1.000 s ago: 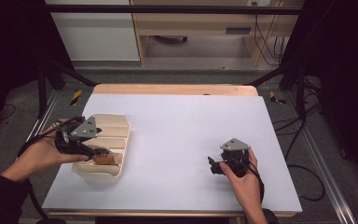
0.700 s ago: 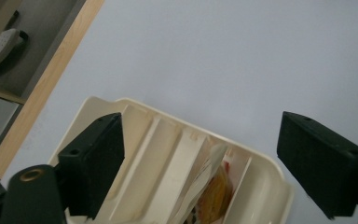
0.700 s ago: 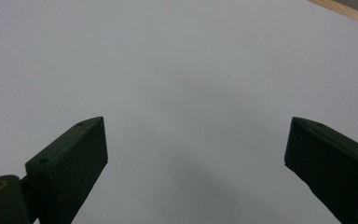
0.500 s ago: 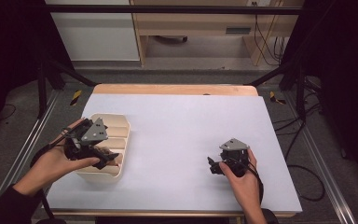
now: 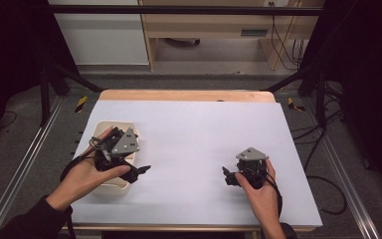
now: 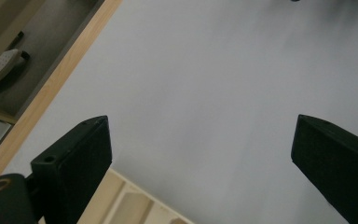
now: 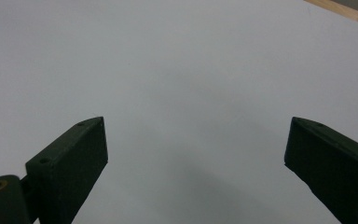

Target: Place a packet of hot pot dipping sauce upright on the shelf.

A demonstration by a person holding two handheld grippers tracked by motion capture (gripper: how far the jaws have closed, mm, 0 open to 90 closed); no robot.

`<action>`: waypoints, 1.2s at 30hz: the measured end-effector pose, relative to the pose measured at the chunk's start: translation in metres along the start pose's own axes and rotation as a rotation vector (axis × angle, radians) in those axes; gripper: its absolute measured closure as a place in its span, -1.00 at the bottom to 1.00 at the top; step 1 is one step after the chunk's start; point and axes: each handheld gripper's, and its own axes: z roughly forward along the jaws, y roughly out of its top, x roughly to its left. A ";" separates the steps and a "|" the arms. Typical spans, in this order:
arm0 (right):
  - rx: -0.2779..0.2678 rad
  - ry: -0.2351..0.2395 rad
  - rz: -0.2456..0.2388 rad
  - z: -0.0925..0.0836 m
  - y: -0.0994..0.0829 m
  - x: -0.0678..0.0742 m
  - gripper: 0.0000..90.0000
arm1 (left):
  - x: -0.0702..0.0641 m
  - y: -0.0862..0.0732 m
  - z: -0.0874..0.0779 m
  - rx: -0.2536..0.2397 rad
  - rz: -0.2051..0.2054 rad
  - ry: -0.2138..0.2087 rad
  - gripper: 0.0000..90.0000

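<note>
A cream slotted tray (image 5: 102, 131) stands at the left of the white table top (image 5: 199, 134), largely covered by a hand. My left gripper (image 5: 142, 170) pokes out past the tray's near right corner, low over the table. In the left gripper view the left gripper (image 6: 200, 121) is open; its jaws have just been opening, with nothing between them, and the tray's corner (image 6: 135, 205) lies below. My right gripper (image 5: 227, 177) rests near the front right of the table. In its own view the right gripper (image 7: 196, 120) is open over bare white surface.
The table has a wooden far edge (image 5: 186, 94). Metal rails (image 5: 27, 159) run along both sides on the floor. Cables (image 5: 323, 184) lie on the floor at the right. A wooden cabinet (image 5: 209, 30) stands behind the table.
My left hand has moved right and toward the near edge, from over the tray's middle to its near right corner, and its jaws have spread. The right hand has kept still.
</note>
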 end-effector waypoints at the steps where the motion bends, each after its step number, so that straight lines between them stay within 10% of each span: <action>1: -0.002 0.000 0.001 -0.001 0.000 0.000 -0.86 | -0.001 0.003 0.002 -0.003 0.002 0.001 -0.89; 23: -0.014 -0.012 0.007 -0.004 -0.001 -0.004 -0.86 | -0.048 0.038 0.058 -0.151 -0.025 -0.015 -0.85; 36: -0.011 -0.014 0.019 -0.005 -0.002 -0.005 -0.86 | -0.068 0.046 0.110 -0.147 -0.033 -0.059 -0.86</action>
